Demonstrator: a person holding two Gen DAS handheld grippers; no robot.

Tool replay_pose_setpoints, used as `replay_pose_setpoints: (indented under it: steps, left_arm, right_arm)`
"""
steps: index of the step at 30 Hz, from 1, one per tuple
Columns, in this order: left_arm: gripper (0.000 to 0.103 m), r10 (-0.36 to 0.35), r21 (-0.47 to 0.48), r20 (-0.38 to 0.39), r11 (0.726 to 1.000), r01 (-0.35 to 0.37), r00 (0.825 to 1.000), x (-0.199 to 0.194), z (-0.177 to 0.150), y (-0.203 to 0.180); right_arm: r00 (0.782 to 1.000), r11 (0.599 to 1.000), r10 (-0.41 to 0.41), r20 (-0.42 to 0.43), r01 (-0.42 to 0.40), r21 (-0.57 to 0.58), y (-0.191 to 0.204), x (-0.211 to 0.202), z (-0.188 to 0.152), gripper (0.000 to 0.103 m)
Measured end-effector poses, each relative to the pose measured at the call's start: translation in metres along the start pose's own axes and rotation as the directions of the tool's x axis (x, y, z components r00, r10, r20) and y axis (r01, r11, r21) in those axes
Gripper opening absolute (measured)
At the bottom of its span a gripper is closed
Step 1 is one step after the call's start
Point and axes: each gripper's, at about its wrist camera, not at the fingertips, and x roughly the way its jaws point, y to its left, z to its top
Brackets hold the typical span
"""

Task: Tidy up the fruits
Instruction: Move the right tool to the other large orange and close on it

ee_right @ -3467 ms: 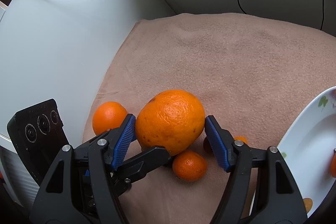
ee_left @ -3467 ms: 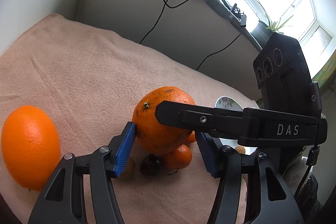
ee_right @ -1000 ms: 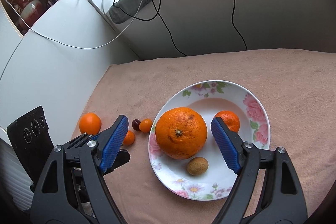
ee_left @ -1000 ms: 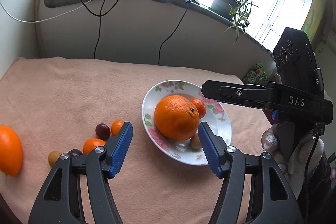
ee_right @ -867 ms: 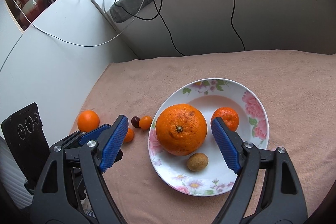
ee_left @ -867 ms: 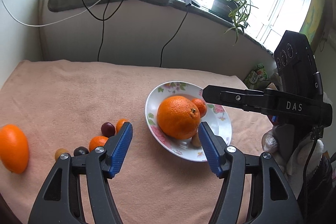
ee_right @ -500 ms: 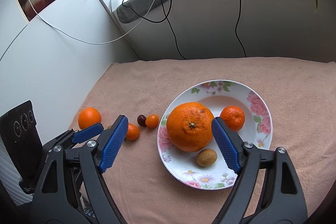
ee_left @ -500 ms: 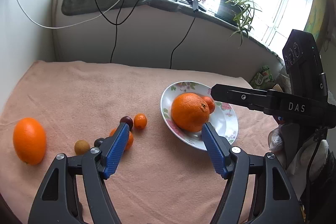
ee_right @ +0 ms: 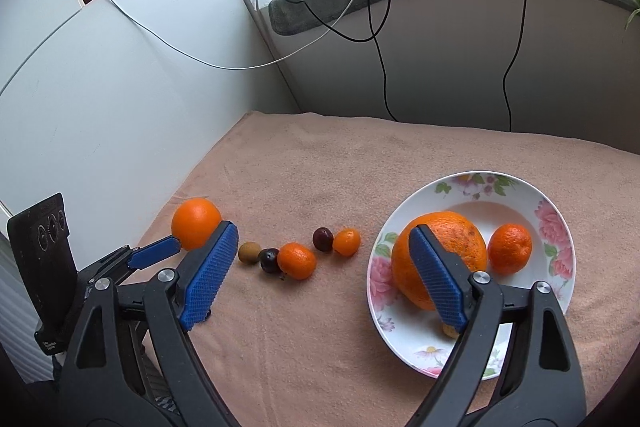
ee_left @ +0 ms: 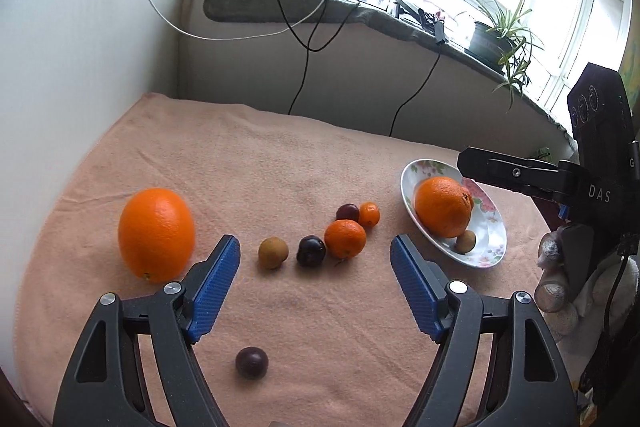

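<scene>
My left gripper [ee_left: 315, 265] is spread wide with nothing between its blue pads, hovering over the peach towel [ee_left: 280, 163]. Just ahead of its gap lie a brown fruit [ee_left: 273, 252], a dark plum [ee_left: 311, 250] and a mandarin [ee_left: 345, 238], side by side; a second plum [ee_left: 347, 212] and a small orange fruit [ee_left: 368, 213] sit beyond them. A loose orange [ee_left: 156, 233] lies just left of my left pad, and another dark fruit [ee_left: 251, 361] sits beneath the gripper, between its arms. My right gripper [ee_right: 322, 277] is also released and empty. The floral plate [ee_right: 552, 215], off its right finger, holds the big orange [ee_right: 456, 233], a small mandarin [ee_right: 510, 249] and a brown fruit mostly hidden behind that finger.
</scene>
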Motion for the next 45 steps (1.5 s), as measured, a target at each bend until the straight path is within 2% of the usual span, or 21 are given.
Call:
replay_pose_setpoints:
  steps: [1,2,12,23,33,40,45]
  left_arm:
    - [0.078,0.012,-0.01,0.003,1.0,-0.012,1.0,-0.001,-0.001,0.007]
    - [0.078,0.021,-0.02,0.006,1.0,-0.021,1.0,-0.003,-0.001,0.013]
    - [0.078,0.076,-0.105,-0.007,0.992,-0.076,0.997,-0.009,-0.006,0.067]
    - [0.078,0.041,-0.176,-0.028,0.983,-0.045,0.999,0.005,-0.009,0.098]
    - [0.076,0.007,-0.214,-0.038,0.977,-0.015,0.999,0.015,-0.009,0.112]
    - [0.074,-0.006,-0.208,-0.05,0.978,-0.005,0.999,0.021,-0.01,0.111]
    - [0.074,-0.013,-0.217,-0.051,0.976,0.001,0.999,0.022,-0.013,0.114]
  right_arm:
    - [1.0,1.0,0.005,-0.006,-0.005,-0.002,0.003,0.004,0.002,0.102]
    - [1.0,1.0,0.009,-0.012,-0.009,-0.004,0.007,0.008,0.003,0.103]
    - [0.992,0.998,0.04,-0.118,-0.045,-0.043,0.044,0.053,0.013,0.103]
    - [0.966,0.988,0.155,-0.209,-0.154,0.024,0.069,0.101,0.017,0.103]
    - [0.939,0.978,0.209,-0.272,-0.203,0.05,0.091,0.143,0.016,0.102]
    - [0.914,0.969,0.246,-0.323,-0.232,0.08,0.104,0.171,0.013,0.094]
    - [0.902,0.964,0.264,-0.342,-0.251,0.084,0.113,0.181,0.01,0.094]
